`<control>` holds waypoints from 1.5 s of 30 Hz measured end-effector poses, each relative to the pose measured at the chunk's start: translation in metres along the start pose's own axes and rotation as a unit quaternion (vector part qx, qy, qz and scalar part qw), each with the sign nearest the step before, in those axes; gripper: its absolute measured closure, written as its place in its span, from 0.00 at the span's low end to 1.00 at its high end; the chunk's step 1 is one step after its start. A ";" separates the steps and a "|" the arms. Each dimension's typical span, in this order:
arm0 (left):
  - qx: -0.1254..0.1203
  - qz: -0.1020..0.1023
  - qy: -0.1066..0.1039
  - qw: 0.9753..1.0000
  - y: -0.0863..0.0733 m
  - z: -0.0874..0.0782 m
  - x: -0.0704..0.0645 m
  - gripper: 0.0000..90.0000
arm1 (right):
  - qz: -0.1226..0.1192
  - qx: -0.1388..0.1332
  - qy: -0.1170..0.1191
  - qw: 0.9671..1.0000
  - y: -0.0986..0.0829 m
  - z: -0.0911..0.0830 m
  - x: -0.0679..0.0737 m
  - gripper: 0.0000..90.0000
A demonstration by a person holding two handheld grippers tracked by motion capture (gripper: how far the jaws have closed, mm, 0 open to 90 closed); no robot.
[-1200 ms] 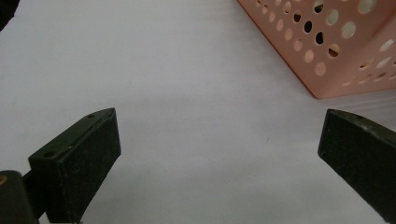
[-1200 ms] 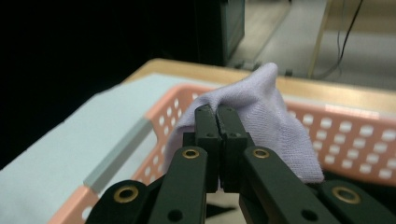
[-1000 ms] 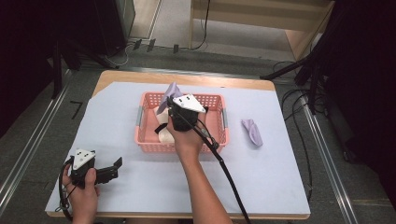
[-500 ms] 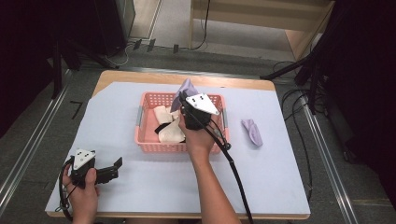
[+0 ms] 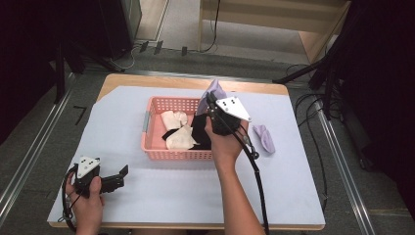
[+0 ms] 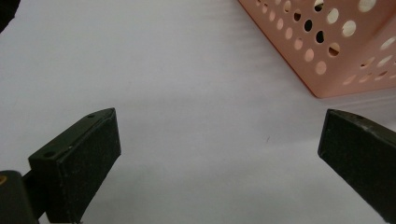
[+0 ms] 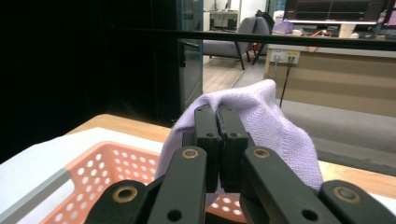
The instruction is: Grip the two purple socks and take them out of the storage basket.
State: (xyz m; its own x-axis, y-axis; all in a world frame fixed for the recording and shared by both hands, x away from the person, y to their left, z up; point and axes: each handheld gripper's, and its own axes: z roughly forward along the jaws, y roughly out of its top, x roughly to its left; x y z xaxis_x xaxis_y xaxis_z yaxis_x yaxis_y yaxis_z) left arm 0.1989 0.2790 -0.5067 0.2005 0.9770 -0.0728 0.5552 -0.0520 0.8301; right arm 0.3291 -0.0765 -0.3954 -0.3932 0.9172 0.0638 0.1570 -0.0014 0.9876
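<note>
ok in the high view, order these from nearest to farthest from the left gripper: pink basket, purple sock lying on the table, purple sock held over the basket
1. The pink basket, up and to the right of the left gripper; its front corner is closest.
2. The held purple sock, over the basket's far right side, clamped in the right gripper.
3. The purple sock lying on the table, right of the basket.

An office chair (image 7: 232,41) stands beyond a wooden counter (image 7: 336,79).
</note>
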 end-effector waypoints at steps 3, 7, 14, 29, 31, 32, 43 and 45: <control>-0.002 -0.003 0.000 1.000 0.000 0.000 -0.001 0.00 | 0.003 -0.001 -0.012 1.000 0.002 -0.006 -0.009 0.99; -0.001 -0.002 0.002 1.000 0.000 0.000 -0.001 0.00 | 0.004 -0.007 -0.022 1.000 0.003 -0.015 -0.022 0.99; -0.001 -0.003 0.002 1.000 0.000 0.000 -0.001 0.00 | 0.011 -0.016 -0.048 0.999 0.006 -0.030 -0.047 0.99; 0.000 0.005 0.002 1.000 0.000 0.000 -0.001 0.00 | 0.026 -0.007 -0.104 0.994 -0.009 -0.061 -0.104 0.99; 0.000 0.004 0.003 1.000 0.000 0.000 -0.001 0.00 | 0.029 -0.001 -0.114 0.993 -0.015 -0.064 -0.112 0.99; 0.000 0.004 0.003 1.000 0.000 0.000 -0.002 0.00 | 0.031 0.002 -0.118 0.993 -0.018 -0.065 -0.116 0.99; 0.000 0.005 0.004 1.000 0.000 0.000 -0.002 0.00 | 0.046 0.055 -0.145 0.987 -0.059 -0.066 -0.140 0.99; 0.000 0.005 0.004 1.000 0.000 0.000 -0.002 0.00 | 0.049 0.064 -0.147 0.986 -0.067 -0.065 -0.143 0.98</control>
State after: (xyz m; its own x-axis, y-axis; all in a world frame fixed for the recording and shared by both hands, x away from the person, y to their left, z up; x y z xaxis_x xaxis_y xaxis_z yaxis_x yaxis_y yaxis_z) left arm 0.1979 0.2771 -0.5067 0.1998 0.9780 -0.0605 0.5527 -0.0615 0.8311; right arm 0.3158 -0.2338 -0.4610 -0.0931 0.9910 0.0957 0.3023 -0.0634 0.9511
